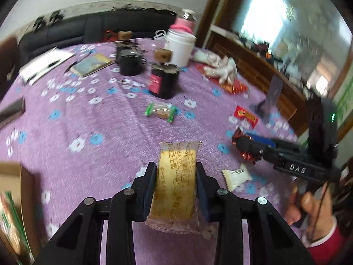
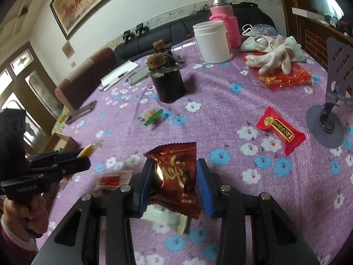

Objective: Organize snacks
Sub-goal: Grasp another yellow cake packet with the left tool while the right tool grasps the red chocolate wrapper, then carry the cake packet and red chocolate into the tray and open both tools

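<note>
Gripping a yellow biscuit packet (image 1: 174,185), the left gripper (image 1: 176,176) is clamped; the right gripper (image 2: 174,176) pinches a brown snack packet (image 2: 176,174). Red packet (image 2: 280,132), green-ended snack (image 1: 161,110) and white candy (image 1: 236,176) lie loose on the tablecloth (image 1: 88,114) (sorting seems barely midway).

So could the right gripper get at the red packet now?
Probably not yet: the right gripper is shut on a brown packet. The red packet lies unobstructed on the cloth.

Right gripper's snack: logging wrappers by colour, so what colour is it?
Dark metallic red wrapper with gold lettering, clearest in the right wrist view.
</note>
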Demonstrator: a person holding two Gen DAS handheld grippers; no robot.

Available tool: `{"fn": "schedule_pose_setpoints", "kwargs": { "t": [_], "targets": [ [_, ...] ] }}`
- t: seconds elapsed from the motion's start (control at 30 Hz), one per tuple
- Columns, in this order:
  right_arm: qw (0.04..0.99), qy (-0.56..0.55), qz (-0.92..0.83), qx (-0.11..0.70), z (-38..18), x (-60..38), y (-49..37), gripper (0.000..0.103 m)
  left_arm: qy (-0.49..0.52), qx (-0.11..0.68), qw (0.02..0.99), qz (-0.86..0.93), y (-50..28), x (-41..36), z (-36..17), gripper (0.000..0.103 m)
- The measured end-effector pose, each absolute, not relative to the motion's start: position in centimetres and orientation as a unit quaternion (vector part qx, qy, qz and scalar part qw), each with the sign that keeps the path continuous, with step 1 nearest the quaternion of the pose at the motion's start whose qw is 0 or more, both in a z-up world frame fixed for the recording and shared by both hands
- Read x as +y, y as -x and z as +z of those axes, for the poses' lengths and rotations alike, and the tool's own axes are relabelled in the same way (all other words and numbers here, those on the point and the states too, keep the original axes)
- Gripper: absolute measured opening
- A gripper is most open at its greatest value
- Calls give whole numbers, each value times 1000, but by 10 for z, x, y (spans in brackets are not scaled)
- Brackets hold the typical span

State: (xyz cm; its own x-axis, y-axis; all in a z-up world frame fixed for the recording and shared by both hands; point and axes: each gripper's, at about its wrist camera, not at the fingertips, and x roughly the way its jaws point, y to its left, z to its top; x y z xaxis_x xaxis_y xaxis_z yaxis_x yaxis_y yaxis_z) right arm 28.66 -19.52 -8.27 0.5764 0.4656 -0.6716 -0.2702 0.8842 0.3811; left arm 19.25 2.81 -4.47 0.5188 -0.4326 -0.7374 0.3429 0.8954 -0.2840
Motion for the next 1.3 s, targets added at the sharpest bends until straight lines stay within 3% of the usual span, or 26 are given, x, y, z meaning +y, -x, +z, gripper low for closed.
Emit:
{"fn": "schedule_pose_setpoints", "kwargs": {
  "t": [0.53,1.3],
  "targets": [
    [881,-77,293,362,-43,-116,-208,38,104,357,927,-55,-72,114,-21,36],
    [836,-23,418,356,-13,31,-167,38,120,322,926,155,5,244,-27,37]
  ]
}}
